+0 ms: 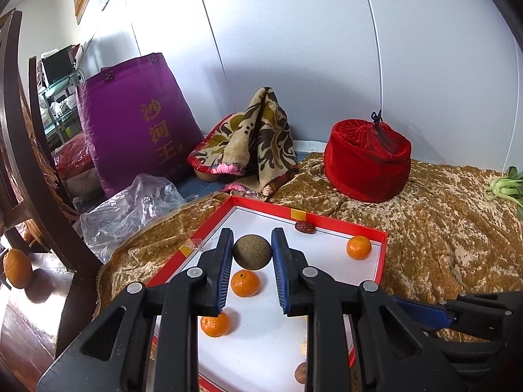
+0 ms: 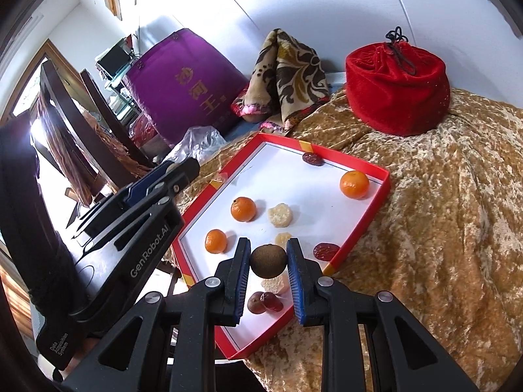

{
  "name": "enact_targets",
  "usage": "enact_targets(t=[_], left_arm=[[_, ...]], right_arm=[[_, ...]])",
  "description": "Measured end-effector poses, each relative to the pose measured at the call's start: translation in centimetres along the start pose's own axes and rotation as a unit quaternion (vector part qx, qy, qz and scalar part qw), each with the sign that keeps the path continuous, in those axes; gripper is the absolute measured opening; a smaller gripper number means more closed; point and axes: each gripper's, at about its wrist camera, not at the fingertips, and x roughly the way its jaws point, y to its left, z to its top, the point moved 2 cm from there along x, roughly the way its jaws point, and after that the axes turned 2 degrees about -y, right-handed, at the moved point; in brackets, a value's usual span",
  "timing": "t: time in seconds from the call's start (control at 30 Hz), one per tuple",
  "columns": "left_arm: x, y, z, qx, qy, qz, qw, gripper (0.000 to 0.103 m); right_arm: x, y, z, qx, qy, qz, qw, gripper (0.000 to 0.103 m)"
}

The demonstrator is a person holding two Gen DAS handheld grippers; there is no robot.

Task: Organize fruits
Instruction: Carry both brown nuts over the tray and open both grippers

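A: Right claw (image 2: 268, 244)?
B: Clamped on a brown round fruit (image 2: 268, 261), held over the near end of the red tray (image 2: 362, 225). Below it sit a small brown fruit (image 2: 255, 303) touching a red date (image 2: 272, 301).

A: Left claw (image 1: 252, 238)?
B: Same story: pads pressed on a second brown fruit (image 1: 251, 254), above the tray's white floor.

A: Tray contents further in?
B: Three mandarins: two (image 2: 215, 241) (image 2: 243, 209) along the left side, one (image 2: 354, 184) in the far right corner. A pale chunk (image 2: 280, 214) sits mid-tray. One more date (image 2: 312, 159) lies at the far wall.

A: Beyond?
B: Gold cloth (image 2: 441, 228) under everything. A red velvet pouch (image 2: 395, 88) sits behind, with a purple bag (image 2: 186, 85) far left.
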Motion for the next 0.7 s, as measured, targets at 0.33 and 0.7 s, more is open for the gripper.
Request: enact_targets(t=[0.33,0.7], left_arm=[[0.8,0.3,-0.4,0.001,0.011,0.013,0.9999,0.022],[4.4,3.0,-2.2,-0.018,0.077,0.061,0.9950,0.022]], right_arm=[[1.9,0.2,-0.2,-0.003,0.009,-0.009,1.000,0.023],[5.6,0.1,-0.7,-0.031,0.029,-0.041,0.998,0.024]])
